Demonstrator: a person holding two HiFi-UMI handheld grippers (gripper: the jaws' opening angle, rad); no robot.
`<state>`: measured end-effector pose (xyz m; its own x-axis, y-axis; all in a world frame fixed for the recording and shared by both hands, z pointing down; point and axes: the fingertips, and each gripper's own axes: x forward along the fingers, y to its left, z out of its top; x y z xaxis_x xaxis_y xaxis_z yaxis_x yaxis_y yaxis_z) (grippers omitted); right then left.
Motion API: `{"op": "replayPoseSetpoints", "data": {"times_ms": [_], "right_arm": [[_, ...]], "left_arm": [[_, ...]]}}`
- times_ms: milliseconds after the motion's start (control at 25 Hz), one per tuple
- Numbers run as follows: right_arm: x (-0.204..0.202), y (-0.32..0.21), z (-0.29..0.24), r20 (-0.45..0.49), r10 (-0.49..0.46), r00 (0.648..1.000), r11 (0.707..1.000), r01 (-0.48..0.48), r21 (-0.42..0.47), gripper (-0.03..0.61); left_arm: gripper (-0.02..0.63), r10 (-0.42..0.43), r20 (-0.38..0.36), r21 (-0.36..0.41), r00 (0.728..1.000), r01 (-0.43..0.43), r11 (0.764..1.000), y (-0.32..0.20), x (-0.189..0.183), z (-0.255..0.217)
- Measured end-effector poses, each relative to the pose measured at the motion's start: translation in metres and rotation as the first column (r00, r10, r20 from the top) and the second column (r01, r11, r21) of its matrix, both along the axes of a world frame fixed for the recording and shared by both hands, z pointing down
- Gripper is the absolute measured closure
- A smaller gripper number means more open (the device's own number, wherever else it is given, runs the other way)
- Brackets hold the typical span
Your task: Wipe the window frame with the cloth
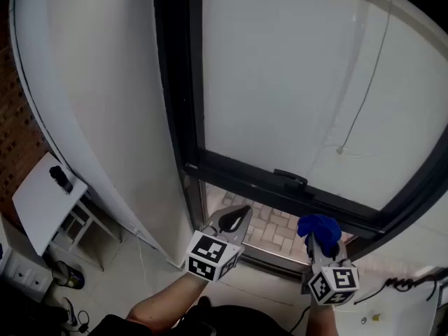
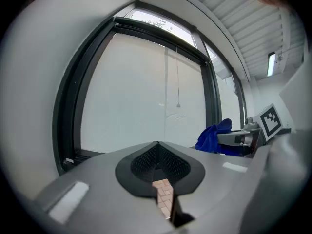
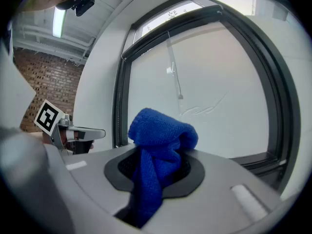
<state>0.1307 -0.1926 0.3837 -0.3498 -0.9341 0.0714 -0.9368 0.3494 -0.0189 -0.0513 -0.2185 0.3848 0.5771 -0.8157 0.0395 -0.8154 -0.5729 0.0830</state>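
We're poised to wipe
Right gripper [image 1: 320,240] clamps bunched blue terry cloth [image 3: 158,130]; left gripper [image 2: 157,150] closed, empty; next we press it to the black window frame [image 1: 266,182]

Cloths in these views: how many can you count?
1. The blue cloth is pinched in the right gripper, held near the window frame's bottom rail. The left gripper holds none.

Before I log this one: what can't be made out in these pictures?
- Lower part of the cloth: right gripper view, buried between the right tongs.
- Top of the window frame: cut off by the head view's upper edge.
- Dark object on the white table: head view, too small to identify.
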Motion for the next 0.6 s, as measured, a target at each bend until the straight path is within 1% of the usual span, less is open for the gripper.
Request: {"op": "replayPoseSetpoints", "data": {"times_ms": [120,200,400,600], "right_arm": [[-0.019,-0.003,0.000,-0.003,-0.026,1.000,1.000,0.026,0.000,0.489],[-0.035,-0.005,0.000,-0.002,-0.055,0.999,0.998,0.055,0.005,0.489],[-0.085,-0.018,-0.001,-0.003,-0.154,0.988,0.988,0.154,0.013,0.489],[-0.140,-0.027,0.002,0.004,-0.242,0.970,0.970,0.242,0.007,0.489]], "left_arm": [[0.624,-0.017,-0.001,0.000,1.000,0.017,1.000,0.001,-0.017,0.001],[0.624,-0.043,-0.003,0.000,0.999,0.043,0.999,0.003,-0.033,0.002],[0.624,-0.147,0.002,-0.004,0.989,0.147,0.989,0.008,-0.086,0.004],[0.624,-0.237,-0.010,-0.006,0.971,0.237,0.971,0.015,-0.139,0.002]]}}
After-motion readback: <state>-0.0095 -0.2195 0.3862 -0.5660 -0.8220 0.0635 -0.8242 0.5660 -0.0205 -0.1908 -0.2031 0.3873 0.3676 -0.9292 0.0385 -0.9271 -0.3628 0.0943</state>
